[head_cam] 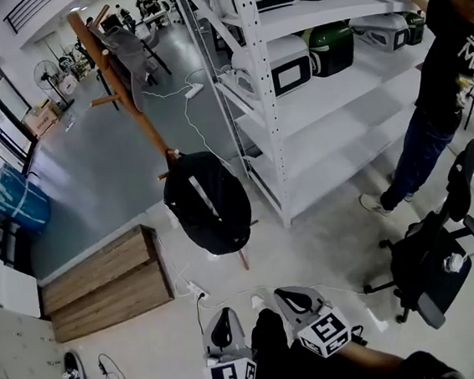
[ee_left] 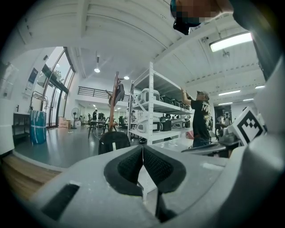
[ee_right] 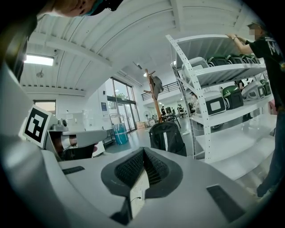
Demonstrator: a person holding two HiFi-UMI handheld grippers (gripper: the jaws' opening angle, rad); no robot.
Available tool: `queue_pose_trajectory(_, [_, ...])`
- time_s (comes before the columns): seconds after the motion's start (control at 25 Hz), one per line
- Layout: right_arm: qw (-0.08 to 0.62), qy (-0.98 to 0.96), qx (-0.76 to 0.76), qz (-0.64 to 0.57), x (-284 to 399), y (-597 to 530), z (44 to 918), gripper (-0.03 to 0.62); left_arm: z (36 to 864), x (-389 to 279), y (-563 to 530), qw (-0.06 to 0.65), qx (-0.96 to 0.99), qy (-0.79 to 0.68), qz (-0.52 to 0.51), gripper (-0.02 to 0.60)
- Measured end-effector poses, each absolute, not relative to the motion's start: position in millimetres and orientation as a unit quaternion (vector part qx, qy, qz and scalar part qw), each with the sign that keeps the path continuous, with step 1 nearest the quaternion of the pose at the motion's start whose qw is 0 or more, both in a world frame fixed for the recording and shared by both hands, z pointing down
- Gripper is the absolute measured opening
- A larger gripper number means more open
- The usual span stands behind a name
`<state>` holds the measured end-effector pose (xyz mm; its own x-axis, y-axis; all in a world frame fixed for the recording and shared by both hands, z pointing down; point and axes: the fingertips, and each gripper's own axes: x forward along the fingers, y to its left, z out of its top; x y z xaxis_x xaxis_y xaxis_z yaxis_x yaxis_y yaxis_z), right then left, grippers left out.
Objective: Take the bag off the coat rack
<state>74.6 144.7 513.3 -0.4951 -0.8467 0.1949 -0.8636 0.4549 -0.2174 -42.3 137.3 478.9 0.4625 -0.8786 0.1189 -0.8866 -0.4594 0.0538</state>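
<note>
Black bag [head_cam: 208,203] is hung low on the wooden coat rack [head_cam: 121,91], far ahead, well apart from both grippers. Left gripper [head_cam: 223,319] and right gripper [head_cam: 289,298] are held near, jaws pressed together, nothing gripped. Jaws should be opened on approach and the bag lifted upward off the rack, not dragged sideways.

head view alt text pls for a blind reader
A black bag hangs on a wooden coat rack beside white shelving. The left gripper and right gripper sit at the bottom edge, clear of it; a person reaches up at right.
</note>
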Motion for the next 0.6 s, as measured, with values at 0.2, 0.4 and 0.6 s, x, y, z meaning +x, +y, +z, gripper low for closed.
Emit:
queue_pose_trajectory(0.2, [0.038,-0.854,0.498,0.147,73,130,519,0.009,484,-39,121,0.057,0.856,-0.513,0.033,0.017])
queue_pose_trajectory(0.4, [0.039,-0.854,0.497,0.146,67,108,521,0.009,490,-43,97,0.064,0.854,-0.515,0.030,0.017])
queue_pose_trajectory(0.6, [0.052,-0.857,0.492,0.147,58,77,522,0.009,491,-51,65,0.068,0.853,-0.516,0.024,0.017])
